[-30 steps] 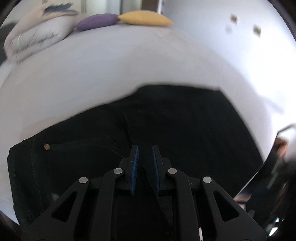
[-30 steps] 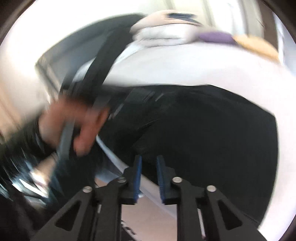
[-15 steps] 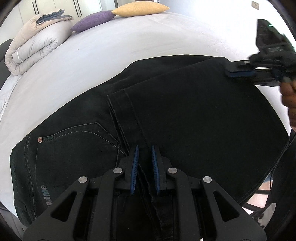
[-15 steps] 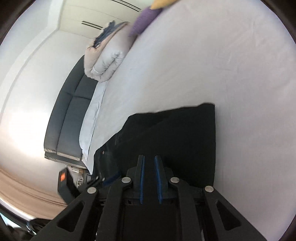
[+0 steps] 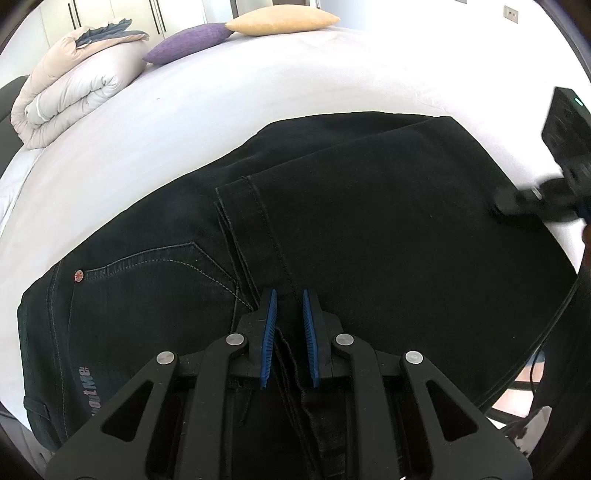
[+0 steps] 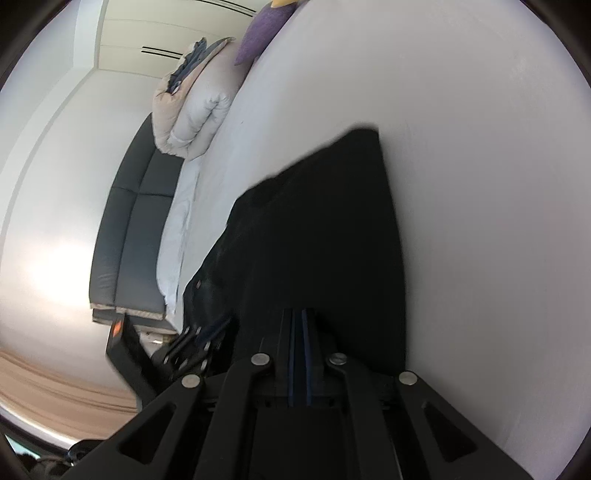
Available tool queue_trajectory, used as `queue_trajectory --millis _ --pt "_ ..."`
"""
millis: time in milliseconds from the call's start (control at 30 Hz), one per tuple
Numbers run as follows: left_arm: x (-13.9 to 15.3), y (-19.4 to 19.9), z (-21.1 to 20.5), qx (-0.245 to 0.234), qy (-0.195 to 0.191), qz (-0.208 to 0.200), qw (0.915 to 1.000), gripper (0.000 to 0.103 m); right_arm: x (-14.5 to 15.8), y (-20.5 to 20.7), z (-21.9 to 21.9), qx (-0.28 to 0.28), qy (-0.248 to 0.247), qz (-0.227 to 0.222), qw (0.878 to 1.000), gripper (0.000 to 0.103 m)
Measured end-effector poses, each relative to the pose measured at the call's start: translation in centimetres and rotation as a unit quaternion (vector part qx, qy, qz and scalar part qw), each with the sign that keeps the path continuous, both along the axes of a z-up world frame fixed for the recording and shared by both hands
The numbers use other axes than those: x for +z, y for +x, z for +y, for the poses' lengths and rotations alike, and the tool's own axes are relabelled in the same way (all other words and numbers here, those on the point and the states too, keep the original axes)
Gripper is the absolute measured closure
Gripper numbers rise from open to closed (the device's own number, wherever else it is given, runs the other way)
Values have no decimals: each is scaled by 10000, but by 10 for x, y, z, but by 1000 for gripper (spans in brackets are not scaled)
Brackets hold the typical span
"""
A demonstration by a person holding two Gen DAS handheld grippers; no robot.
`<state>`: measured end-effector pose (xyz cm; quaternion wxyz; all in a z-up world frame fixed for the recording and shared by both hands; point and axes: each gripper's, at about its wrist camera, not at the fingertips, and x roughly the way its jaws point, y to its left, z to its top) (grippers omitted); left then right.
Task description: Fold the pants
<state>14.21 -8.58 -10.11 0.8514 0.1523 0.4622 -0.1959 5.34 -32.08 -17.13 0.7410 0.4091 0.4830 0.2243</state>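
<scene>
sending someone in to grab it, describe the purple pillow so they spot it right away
Find the white bed with black pants lying on it and look to its far end. The purple pillow lies there between a rolled pale duvet and a yellow pillow; it is the only purple thing.

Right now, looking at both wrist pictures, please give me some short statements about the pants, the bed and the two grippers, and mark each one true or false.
1. The pants are black and lie on a white bed. True.
2. The left gripper has folds of the pants' cloth between its blue pads. True.
3. The right gripper stands wide open above bare sheet. False: its pads are nearly together, over the dark cloth.
4. A purple pillow and a yellow pillow lie at the bed's far end. True.
5. The rolled duvet covers the pants. False: it lies apart, beside the pillows.
</scene>
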Motion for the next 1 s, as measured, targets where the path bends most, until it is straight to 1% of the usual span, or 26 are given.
queue_trajectory --millis 167,400,433,500,567,633,700,733,767,800,833,900,933,967,1000 --pt "1 -1 1 -15 -7 -28 10000 89 0 -38 16 154 81 86 9998 98" --pt "2 -4 2 -1 -19 -66 10000 89 -10 -85 22 73 135 295 9994 98" --pt "2 -4 2 4 -22 -73 10000 89 -13 -89 22 42 155 292 9994 99" --pt "2 -5 2 27 -42 -79 10000 89 -21 -93 20 -86 226 321 9992 103" --pt "3 -6 5 66 -103 -67 9999 88 -30 -93 19 -148 379 287 9988 103" --pt "7 -8 11 147 -286 -32 9995 88 -33 -94 17 -197 507 247 9982 103" --pt "12 -12 26 316 -689 75 9971 88 -33 -93 18 -196 512 166 9984 103" --pt "15 -14 35 437 -916 148 9947 88 -33 -93 19 -203 507 129 9984 103" --pt "18 -19 51 611 -1301 261 9893 88 -33 -93 19 -213 506 109 9984 103" --pt "19 -24 63 749 -1593 349 9838 87 -33 -92 20 -225 511 91 9984 103" --pt "19 -29 77 905 -1872 442 9771 82 -34 -92 20 -234 521 72 9983 103" --pt "20 -46 109 1281 -2362 547 9617 50 -36 -93 21 -263 593 33 9979 103" --pt "22 -54 120 1419 -2521 514 9559 22 -37 -95 20 -282 639 24 9976 103" --pt "28 -66 138 1619 -2778 347 9463 15 -38 -96 20 -305 675 20 9972 103" --pt "32 -75 152 1765 -2955 220 9387 15 -38 -96 20 -327 677 8 9972 103"
